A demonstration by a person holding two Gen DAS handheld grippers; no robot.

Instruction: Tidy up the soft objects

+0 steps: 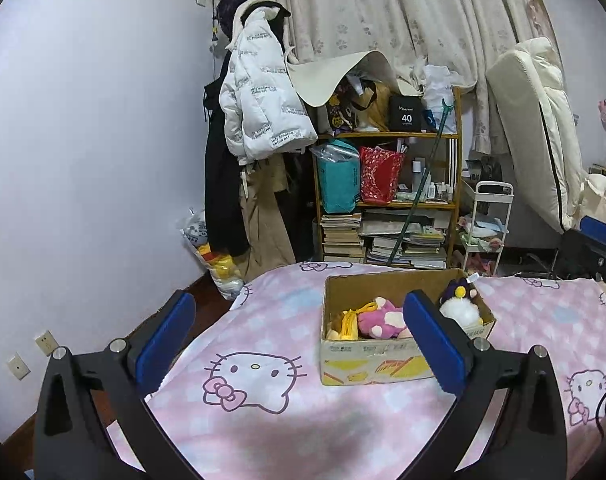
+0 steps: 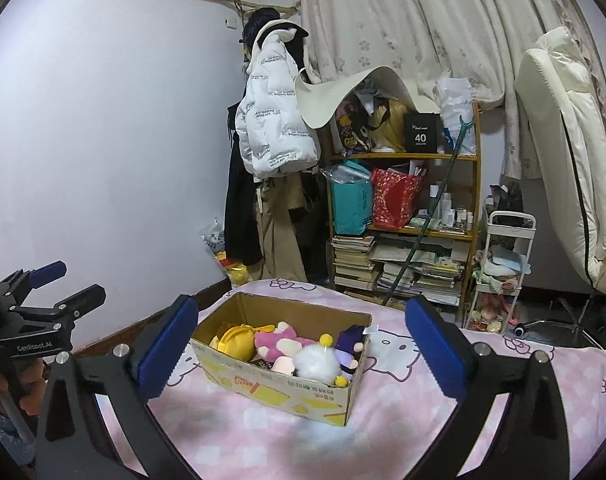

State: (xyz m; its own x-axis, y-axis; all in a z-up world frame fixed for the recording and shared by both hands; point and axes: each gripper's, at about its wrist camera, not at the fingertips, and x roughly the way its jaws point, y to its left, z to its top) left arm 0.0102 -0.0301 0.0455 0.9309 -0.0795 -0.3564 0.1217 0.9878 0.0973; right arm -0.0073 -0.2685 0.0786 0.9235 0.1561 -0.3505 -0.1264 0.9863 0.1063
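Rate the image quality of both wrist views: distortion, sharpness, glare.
Left wrist view: strong fisheye bending, dark vignetted corners, cardboard box sharp, a soft shadow on the bedsheet. Right wrist view: same curvature, white pompom toy slightly overexposed.

Plush toys (image 2: 299,350) fill cardboard box (image 2: 287,394).

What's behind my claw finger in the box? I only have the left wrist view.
Observer: The right wrist view shows the cardboard box unblocked: a pink plush lies between a yellow plush and a white fluffy toy.
Operator: Is the right claw carrying anything?
Observer: No, the right claw is open and gripping nothing.
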